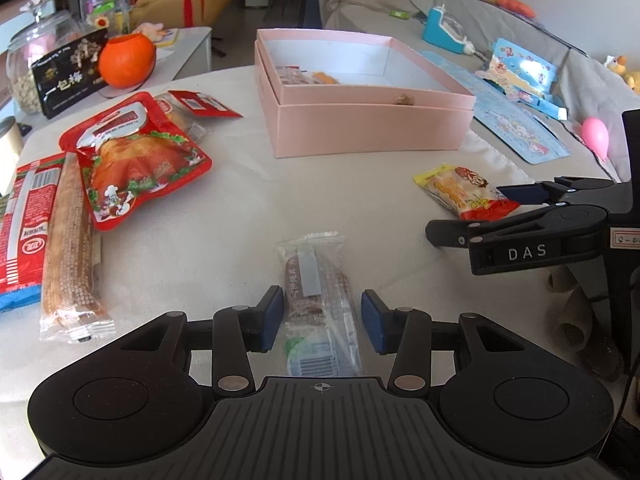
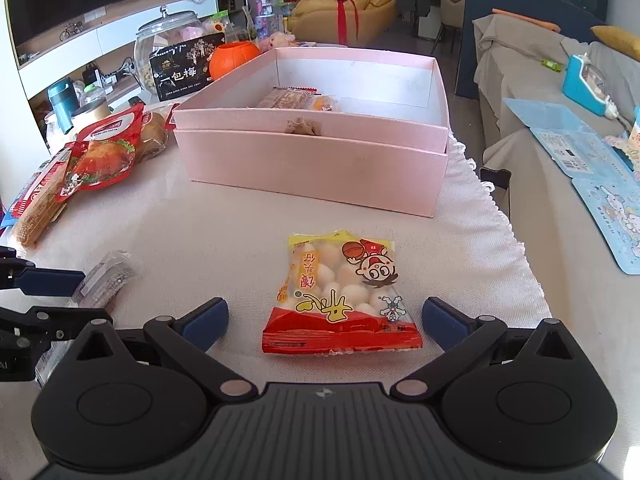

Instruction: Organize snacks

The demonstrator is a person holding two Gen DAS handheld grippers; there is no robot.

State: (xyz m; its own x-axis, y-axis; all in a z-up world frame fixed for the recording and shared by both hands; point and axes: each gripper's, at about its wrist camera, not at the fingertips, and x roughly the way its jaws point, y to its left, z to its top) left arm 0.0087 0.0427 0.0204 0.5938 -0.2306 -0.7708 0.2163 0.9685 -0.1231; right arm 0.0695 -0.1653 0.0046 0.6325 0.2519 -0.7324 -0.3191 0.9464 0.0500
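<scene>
- While the left gripper (image 1: 319, 320) is spread loosely around the clear sausage packet (image 1: 318, 300) at lower centre, nothing is clamped.
- Low in frame, the yellow-red snack bag (image 2: 340, 294) is straddled by the wide-open right gripper (image 2: 325, 316).
- Both are judged light, crinkly, slippery; the midsections are best pinched.

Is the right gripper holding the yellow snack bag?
No. The right gripper stands wide open, its pads clear of both sides of the yellow snack bag, which lies flat on the tablecloth.

Two wrist cameras — low, close, tilted down over the table (image 1: 248, 208)
Both face the pink box (image 2: 320, 168) — shared.
</scene>
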